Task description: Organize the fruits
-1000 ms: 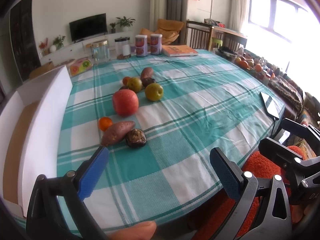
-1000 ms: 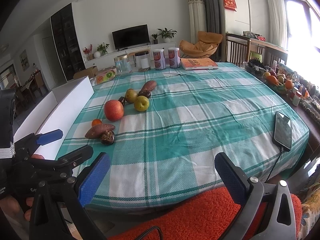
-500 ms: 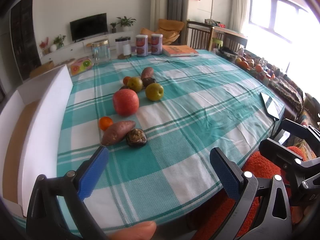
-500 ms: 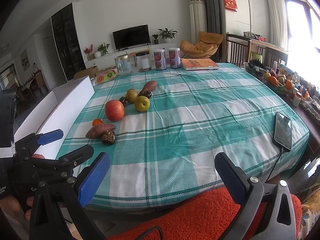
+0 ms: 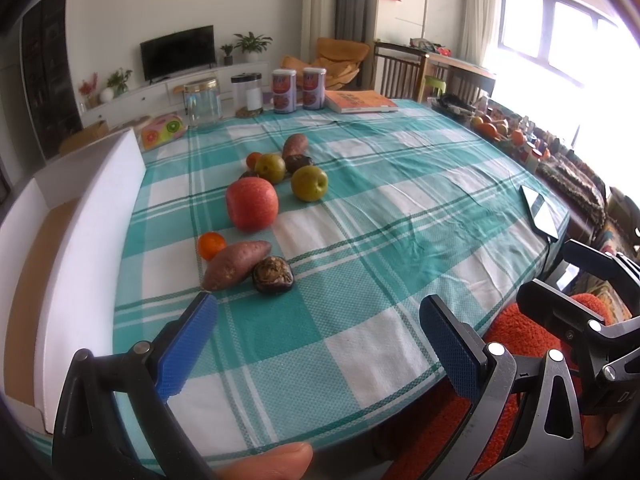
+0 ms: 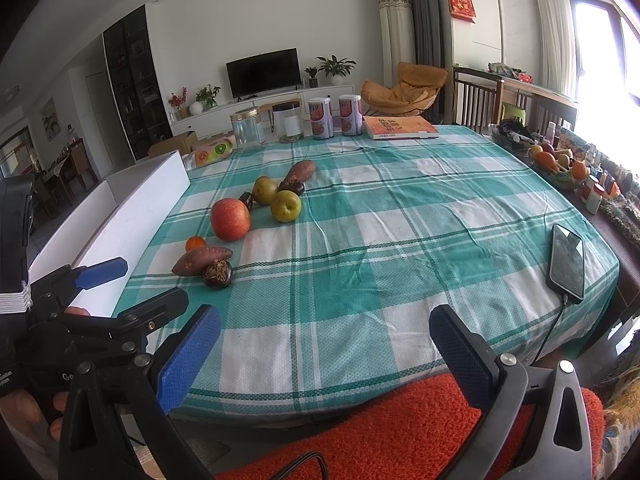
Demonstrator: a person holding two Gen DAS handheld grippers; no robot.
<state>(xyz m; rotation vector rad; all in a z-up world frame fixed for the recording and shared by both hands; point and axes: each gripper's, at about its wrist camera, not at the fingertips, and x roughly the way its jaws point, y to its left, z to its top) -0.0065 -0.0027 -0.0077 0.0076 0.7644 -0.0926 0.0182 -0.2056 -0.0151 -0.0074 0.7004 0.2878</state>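
Observation:
On the green checked tablecloth lie a red apple point(image 5: 251, 204), two green pears point(image 5: 309, 183), a small orange point(image 5: 211, 245), a sweet potato point(image 5: 236, 264) and a dark round fruit point(image 5: 273, 275); a second sweet potato point(image 5: 295, 145) lies farther back. The same group shows in the right wrist view, apple point(image 6: 230, 219) in the middle. My left gripper point(image 5: 316, 344) is open and empty at the table's near edge, short of the fruit. My right gripper point(image 6: 324, 354) is open and empty, over the near edge. A white box point(image 5: 86, 240) stands at the left.
A phone point(image 6: 566, 262) on a cable lies at the table's right edge. Jars, two cans point(image 6: 334, 117) and an orange book point(image 6: 398, 127) stand at the far edge. A fruit basket point(image 6: 554, 164) sits far right. An orange mat point(image 6: 400, 428) lies below.

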